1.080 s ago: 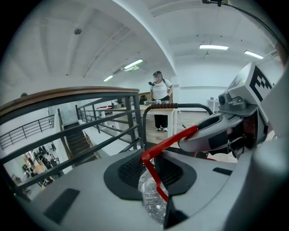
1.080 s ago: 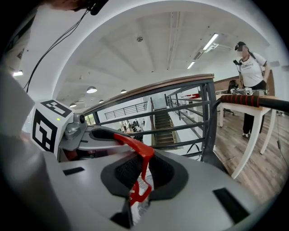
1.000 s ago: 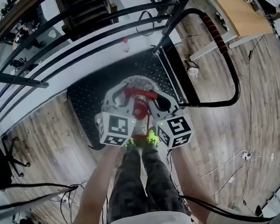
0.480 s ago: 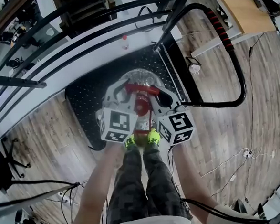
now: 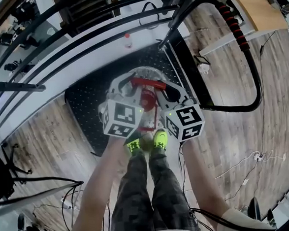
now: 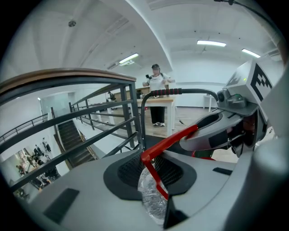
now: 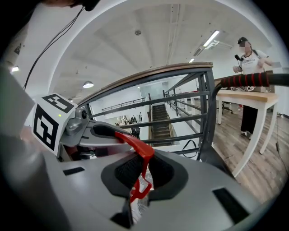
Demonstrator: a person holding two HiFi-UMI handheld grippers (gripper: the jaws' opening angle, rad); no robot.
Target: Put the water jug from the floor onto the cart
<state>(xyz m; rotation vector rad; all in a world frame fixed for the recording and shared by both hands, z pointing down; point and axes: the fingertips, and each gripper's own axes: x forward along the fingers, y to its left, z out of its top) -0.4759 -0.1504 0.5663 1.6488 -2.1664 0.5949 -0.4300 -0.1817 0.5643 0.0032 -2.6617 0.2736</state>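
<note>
A clear water jug (image 5: 142, 75) with a red carrying handle (image 5: 147, 83) hangs over the black studded deck of the cart (image 5: 87, 104). Whether it touches the deck I cannot tell. My left gripper (image 5: 127, 89) is shut on the handle's left end. My right gripper (image 5: 165, 91) is shut on its right end. In the left gripper view the red handle (image 6: 167, 142) runs between the pads, with the jug's crinkled plastic (image 6: 151, 200) below. The right gripper view shows the same handle (image 7: 141, 155) pinched in the jaws and the left gripper (image 7: 97, 135) opposite.
The cart's black push bar with a red-and-black grip (image 5: 233, 26) curves along the right. A dark railing (image 5: 70, 48) and a white ledge with a small bottle (image 5: 127, 38) lie beyond the cart. A wooden table (image 5: 255, 3) stands at the upper right. Cables (image 5: 246, 159) trail on the floor.
Both grippers and the jug have sunk together toward the cart deck and shifted a little farther over it. Both grips on the red handle are unchanged.
</note>
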